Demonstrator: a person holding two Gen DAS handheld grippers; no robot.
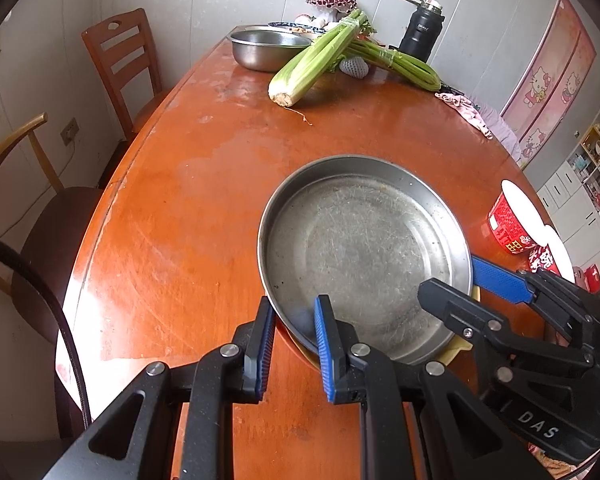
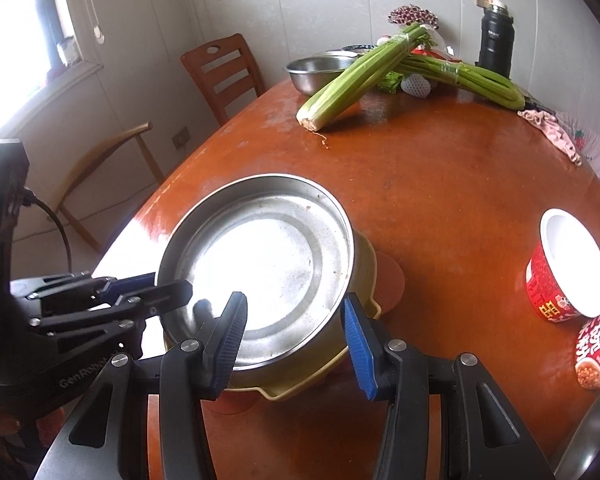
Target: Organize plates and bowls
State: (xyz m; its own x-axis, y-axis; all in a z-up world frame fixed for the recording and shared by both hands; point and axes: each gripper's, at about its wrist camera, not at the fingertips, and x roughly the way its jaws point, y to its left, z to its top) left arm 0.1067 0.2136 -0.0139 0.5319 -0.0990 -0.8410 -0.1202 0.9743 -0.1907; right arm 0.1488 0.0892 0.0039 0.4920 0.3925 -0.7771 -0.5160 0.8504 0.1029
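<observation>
Fingers: left gripper (image 1: 296, 344) is spread astride the near rim of the steel plate (image 1: 364, 256); right gripper (image 2: 296, 340) is spread, its jaws flanking the plate's edge, contact unclear.
Surface: orange-brown wooden table (image 1: 180, 200), white panelled walls behind.
Plate: lower centre, stacked on a yellow dish (image 2: 364, 272).
Surroundings: celery (image 1: 316, 60) and steel bowl (image 1: 266, 48) at upper centre; red cups (image 2: 560, 276) at right.

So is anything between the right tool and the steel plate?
Nothing visible: the right tool is open, straddling the steel plate and the yellow dish under it; the left tool straddles the rim.
</observation>
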